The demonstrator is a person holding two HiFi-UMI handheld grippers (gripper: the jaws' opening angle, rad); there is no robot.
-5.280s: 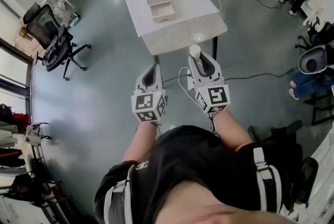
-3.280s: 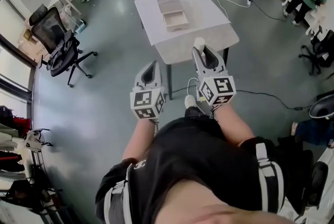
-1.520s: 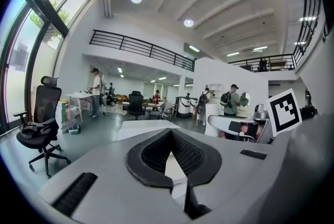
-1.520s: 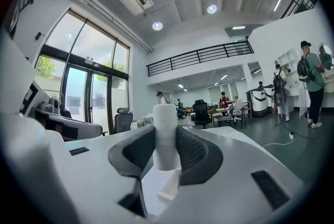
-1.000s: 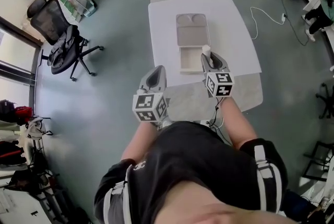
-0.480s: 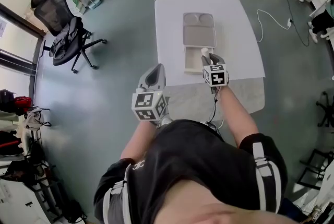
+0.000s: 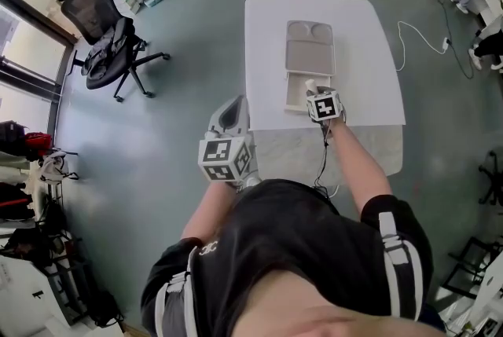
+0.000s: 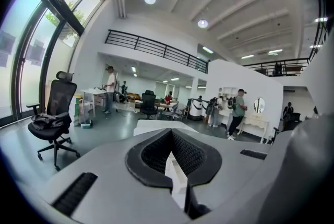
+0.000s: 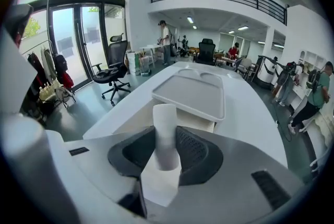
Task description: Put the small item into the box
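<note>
I have my right gripper [image 9: 166,151] pinching the small white cylinder [image 9: 167,118] upright between its pads. In the head view the cylinder overlaps the near, open half of the box [image 9: 199,122]. The box's lid [image 9: 190,93] lies flipped back on the far side, all on the white table [image 7: 267,29]. My left gripper [image 7: 233,109] hangs well short of the box, off the table, jaws pressed together on nothing.
</note>
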